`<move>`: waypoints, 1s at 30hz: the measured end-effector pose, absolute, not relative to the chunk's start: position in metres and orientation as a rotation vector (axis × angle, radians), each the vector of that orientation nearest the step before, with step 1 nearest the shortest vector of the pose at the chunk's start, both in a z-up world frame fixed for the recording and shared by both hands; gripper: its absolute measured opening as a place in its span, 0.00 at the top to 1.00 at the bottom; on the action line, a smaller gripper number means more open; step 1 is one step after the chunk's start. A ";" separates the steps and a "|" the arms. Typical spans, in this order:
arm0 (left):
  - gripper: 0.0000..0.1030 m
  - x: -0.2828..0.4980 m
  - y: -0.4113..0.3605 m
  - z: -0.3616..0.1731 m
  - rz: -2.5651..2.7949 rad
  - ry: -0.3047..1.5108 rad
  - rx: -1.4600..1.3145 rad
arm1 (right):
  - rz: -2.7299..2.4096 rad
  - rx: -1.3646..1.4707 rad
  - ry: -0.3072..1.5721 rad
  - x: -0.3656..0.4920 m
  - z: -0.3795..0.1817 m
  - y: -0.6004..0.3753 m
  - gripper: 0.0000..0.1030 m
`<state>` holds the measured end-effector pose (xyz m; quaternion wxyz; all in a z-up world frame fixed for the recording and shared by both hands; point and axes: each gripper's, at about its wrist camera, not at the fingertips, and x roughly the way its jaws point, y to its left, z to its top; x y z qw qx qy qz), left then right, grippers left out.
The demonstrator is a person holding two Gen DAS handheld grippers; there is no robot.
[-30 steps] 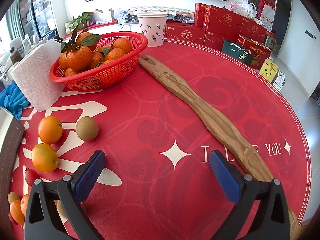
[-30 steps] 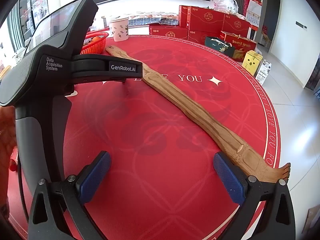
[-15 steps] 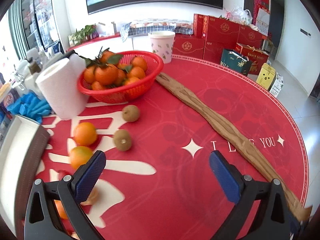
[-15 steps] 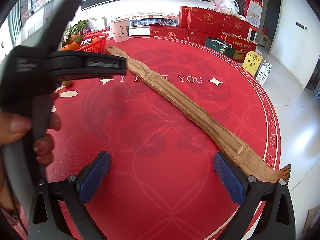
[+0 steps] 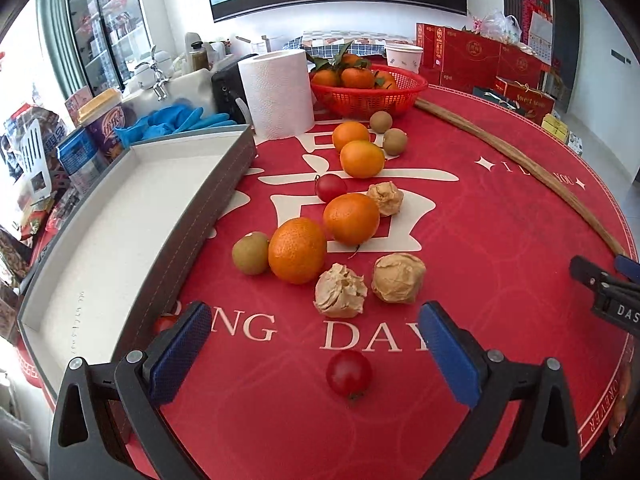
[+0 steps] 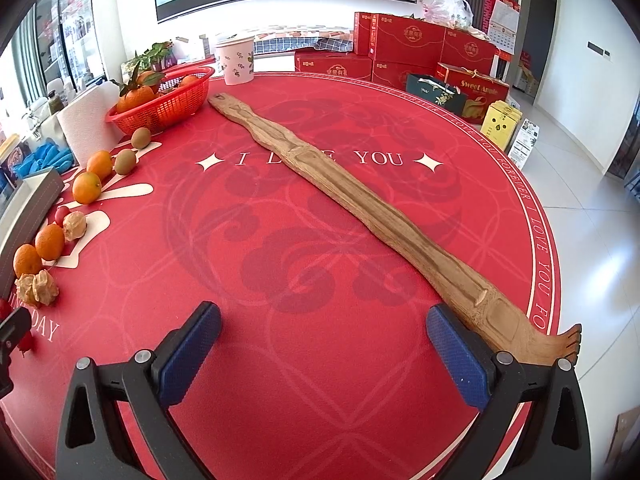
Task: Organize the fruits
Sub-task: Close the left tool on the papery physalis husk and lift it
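Note:
Loose fruit lies on the red table mat: several oranges, kiwis, cherry tomatoes and papery husked fruits. An empty grey box with a white inside stands at the left. A red basket of leafy oranges sits at the back. My left gripper is open and empty, with the near cherry tomato between its fingers. My right gripper is open and empty over bare mat; the fruit row is at its far left.
A long wooden board runs diagonally across the mat. A paper towel roll stands beside the basket, a paper cup behind it. Blue gloves and packets lie past the box. Red gift boxes stand beyond the table.
My left gripper has pulled back and swung left, bringing the box and the whole fruit row into view. It has left the right wrist view. My right gripper has stayed put.

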<state>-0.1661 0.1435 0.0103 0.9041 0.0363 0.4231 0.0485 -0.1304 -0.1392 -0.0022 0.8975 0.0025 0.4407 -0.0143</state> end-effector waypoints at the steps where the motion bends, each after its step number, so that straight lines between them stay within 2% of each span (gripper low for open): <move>1: 0.00 -0.160 0.142 0.007 0.107 0.891 0.080 | -0.030 0.004 0.913 -0.130 -0.002 -0.139 0.00; 6: 0.00 -0.151 0.162 -0.003 0.080 0.931 -0.051 | -0.020 0.001 0.910 -0.132 -0.002 -0.140 0.00; 10: 0.03 -0.149 0.162 0.001 0.083 0.960 -0.035 | -0.020 0.000 0.910 -0.132 -0.002 -0.140 0.00; 14: 0.32 -0.152 0.149 0.006 0.050 0.925 -0.005 | -0.017 0.000 0.909 -0.132 -0.002 -0.140 0.00; 15: 0.36 -0.152 0.147 0.007 0.037 0.921 -0.001 | -0.017 0.000 0.909 -0.132 -0.002 -0.140 0.00; 16: 0.47 -0.153 0.146 0.007 0.022 0.918 -0.005 | -0.017 -0.001 0.909 -0.132 -0.002 -0.140 0.00; 17: 0.69 -0.153 0.146 0.008 0.010 0.909 -0.012 | -0.017 -0.001 0.909 -0.132 -0.002 -0.140 0.00; 18: 0.75 -0.153 0.146 0.009 0.009 0.904 -0.010 | -0.017 -0.001 0.909 -0.132 -0.002 -0.140 0.00; 26: 0.76 -0.175 0.166 0.018 0.003 0.862 -0.062 | 0.003 -0.005 0.922 -0.130 -0.002 -0.138 0.00; 30: 0.76 -0.187 0.179 0.036 0.012 0.799 -0.058 | 0.186 0.058 0.945 -0.127 0.005 -0.117 0.00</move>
